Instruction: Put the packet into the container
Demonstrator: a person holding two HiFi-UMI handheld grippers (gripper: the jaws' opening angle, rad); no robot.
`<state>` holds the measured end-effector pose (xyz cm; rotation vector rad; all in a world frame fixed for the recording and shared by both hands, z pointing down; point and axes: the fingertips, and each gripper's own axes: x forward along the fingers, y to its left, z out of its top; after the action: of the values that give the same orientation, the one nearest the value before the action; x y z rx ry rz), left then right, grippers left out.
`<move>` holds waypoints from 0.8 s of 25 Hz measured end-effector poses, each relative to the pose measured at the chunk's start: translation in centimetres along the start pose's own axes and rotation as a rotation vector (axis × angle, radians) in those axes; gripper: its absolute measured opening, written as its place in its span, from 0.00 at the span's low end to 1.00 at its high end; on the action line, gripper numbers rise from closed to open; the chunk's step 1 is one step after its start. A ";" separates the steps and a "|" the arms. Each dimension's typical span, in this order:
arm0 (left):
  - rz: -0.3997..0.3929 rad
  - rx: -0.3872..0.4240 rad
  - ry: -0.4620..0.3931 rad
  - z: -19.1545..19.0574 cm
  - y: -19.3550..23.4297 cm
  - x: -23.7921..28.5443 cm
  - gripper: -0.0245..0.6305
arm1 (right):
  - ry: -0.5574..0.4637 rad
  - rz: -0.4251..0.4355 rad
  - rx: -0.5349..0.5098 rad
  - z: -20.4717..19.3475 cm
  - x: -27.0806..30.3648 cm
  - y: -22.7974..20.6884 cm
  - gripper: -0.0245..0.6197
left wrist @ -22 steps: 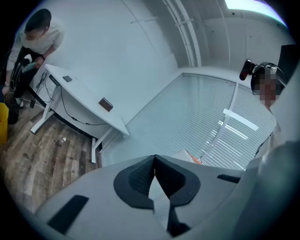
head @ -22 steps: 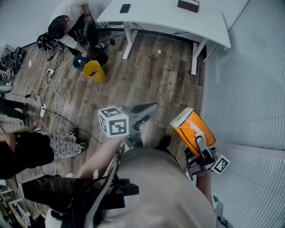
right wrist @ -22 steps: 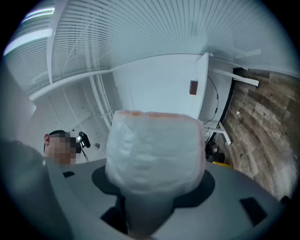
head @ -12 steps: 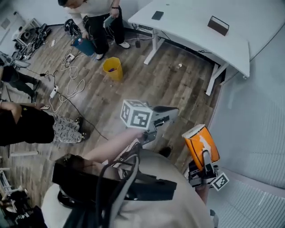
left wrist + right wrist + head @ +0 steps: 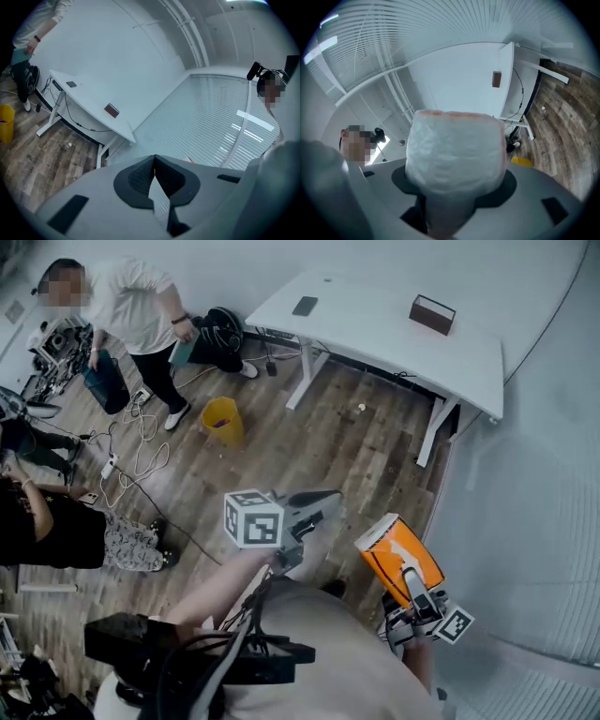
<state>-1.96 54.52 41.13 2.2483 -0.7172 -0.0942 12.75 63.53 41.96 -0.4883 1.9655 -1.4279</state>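
Observation:
An orange packet [image 5: 397, 557] with a white end is held up at the right of the head view, with my right gripper [image 5: 412, 585] shut on its lower part. In the right gripper view the packet [image 5: 457, 154] fills the space between the jaws and hides the pads. My left gripper [image 5: 323, 504] is held in front of the person's body, its jaws shut with nothing between them [image 5: 153, 164]. A yellow bucket [image 5: 222, 420] stands on the wooden floor far off to the left, away from both grippers.
A white desk [image 5: 375, 329] at the back carries a phone [image 5: 305, 306] and a brown box [image 5: 431, 313]. People stand and sit at the left among cables [image 5: 141, 442]. A wall with blinds [image 5: 544, 521] runs along the right.
The head view has swung, so the desk and bucket sit differently in frame. The person in white now stands at upper left. Both grippers keep their hold and pose.

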 end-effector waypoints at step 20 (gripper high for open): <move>0.014 0.023 -0.033 6.5 7.5 4.1 0.06 | 0.047 -0.011 0.077 7.6 7.9 -4.8 0.47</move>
<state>-3.84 43.98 42.34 2.2682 -0.7547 -0.1169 12.00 51.61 42.72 -0.4346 1.9391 -1.5287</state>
